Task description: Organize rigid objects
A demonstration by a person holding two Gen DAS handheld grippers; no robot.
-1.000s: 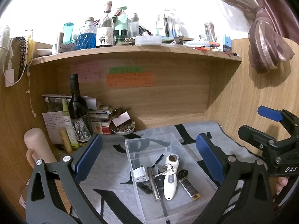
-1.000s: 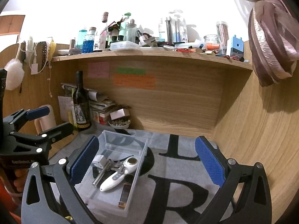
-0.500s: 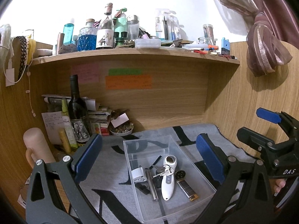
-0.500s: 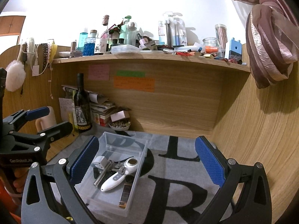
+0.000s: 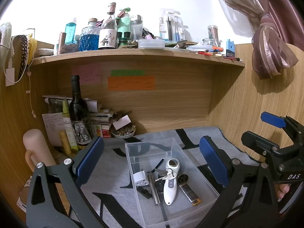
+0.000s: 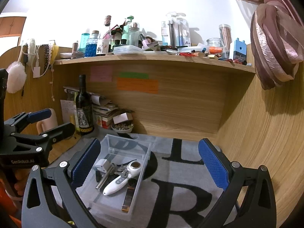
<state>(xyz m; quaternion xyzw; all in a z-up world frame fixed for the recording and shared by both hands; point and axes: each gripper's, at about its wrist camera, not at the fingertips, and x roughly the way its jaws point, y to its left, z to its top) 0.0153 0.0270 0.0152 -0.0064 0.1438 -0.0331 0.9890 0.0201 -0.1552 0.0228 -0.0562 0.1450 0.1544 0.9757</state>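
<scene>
We see the left gripper (image 5: 152, 161) with jaws spread wide, nothing between the blue pads, touching nothing. It hangs above the clear plastic box (image 5: 207, 184), which fills the lower middle of the left wrist frame. The right gripper (image 6: 150, 163) is likewise spread wide and empty, over the grey mat (image 6: 180, 171) with black letters; in its view the box (image 6: 140, 174) sits lower left of centre.

Inside the box, lying loose: a white handheld device (image 5: 171, 182) with a round window, a metal cylinder (image 5: 153, 188), a white plug adapter (image 5: 140, 178), a bunch of keys (image 5: 164, 174), a small round black piece (image 5: 182, 177), and a flat dark bar with a gold end (image 5: 190, 191).

The left view alone shows the right gripper from the side, at right edge, with fingertips (image 5: 283, 190) of the hand holding it. The right view alone shows the left gripper side-on at left edge, and a white pompom (image 6: 16, 76) hanging upper left. Both show the wine bottle (image 5: 77, 112) left of centre and the cluttered shelf (image 5: 133, 54) across the top.
</scene>
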